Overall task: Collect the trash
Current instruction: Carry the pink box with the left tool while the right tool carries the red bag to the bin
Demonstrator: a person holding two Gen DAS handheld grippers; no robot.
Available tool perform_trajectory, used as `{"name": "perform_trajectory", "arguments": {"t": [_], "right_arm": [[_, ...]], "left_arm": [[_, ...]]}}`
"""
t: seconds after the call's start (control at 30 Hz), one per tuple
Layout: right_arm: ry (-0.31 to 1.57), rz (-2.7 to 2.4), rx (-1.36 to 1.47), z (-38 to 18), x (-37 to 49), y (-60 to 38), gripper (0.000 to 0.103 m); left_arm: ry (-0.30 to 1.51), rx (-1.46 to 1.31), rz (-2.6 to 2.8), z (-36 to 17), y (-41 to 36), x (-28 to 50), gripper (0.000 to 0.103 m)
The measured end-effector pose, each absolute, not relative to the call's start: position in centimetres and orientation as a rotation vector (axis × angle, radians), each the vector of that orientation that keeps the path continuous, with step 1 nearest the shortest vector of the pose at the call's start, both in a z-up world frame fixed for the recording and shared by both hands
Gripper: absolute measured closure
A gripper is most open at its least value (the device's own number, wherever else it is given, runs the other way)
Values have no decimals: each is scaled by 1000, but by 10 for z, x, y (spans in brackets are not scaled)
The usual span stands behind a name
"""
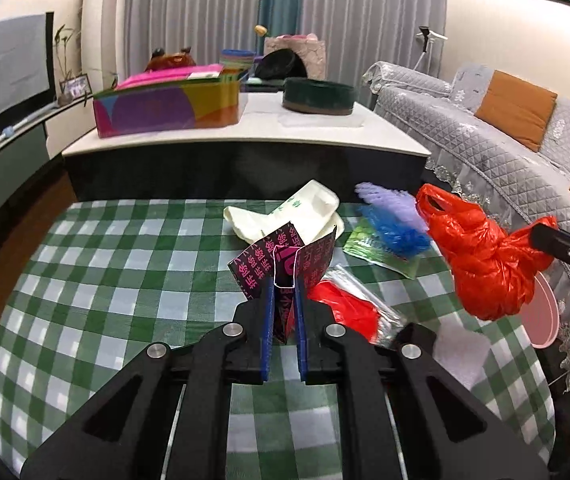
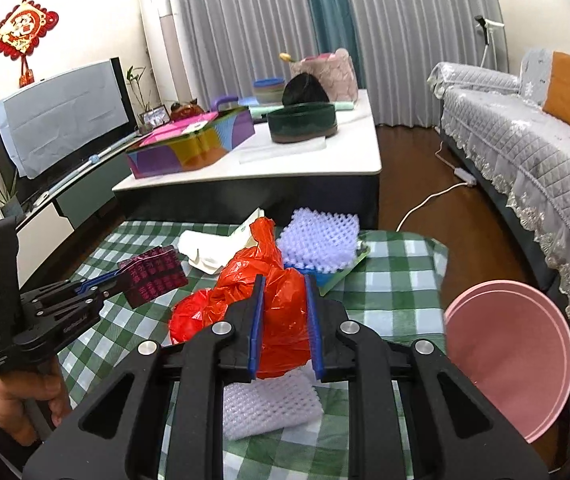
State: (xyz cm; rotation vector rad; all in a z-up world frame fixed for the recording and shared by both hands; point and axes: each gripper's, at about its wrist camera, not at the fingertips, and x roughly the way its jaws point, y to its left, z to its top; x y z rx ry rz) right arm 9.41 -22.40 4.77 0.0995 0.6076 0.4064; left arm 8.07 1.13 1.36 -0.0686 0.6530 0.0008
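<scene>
My left gripper (image 1: 284, 286) is shut on a dark carton with pink print (image 1: 285, 262), held above the green checked cloth (image 1: 105, 264); the carton also shows in the right wrist view (image 2: 153, 276). My right gripper (image 2: 285, 284) is shut on a crumpled red plastic bag (image 2: 281, 312), lifted off the cloth; in the left wrist view the bag (image 1: 485, 256) hangs at the right. On the cloth lie a white paper bag (image 1: 285, 216), a lilac foam net (image 2: 319, 240), a blue foam net (image 1: 397, 234), a green packet (image 1: 381, 252), a second red bag (image 1: 349, 310) and a white foam net (image 2: 269, 404).
A pink bin (image 2: 513, 356) stands on the floor at the right of the cloth, next to the grey sofa (image 2: 525, 160). A white-topped coffee table (image 1: 245, 136) with a colourful box (image 1: 169, 108) and a dark round tin (image 1: 319, 96) stands behind the cloth.
</scene>
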Motion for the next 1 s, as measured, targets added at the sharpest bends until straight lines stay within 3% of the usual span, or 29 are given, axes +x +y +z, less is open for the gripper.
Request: {"name": "perform_trajectory", "arguments": {"t": [1.0], "right_arm": [[508, 203, 140, 74, 61, -304, 84]], "left_arm": [[554, -36, -122, 44, -46, 49, 94]]}}
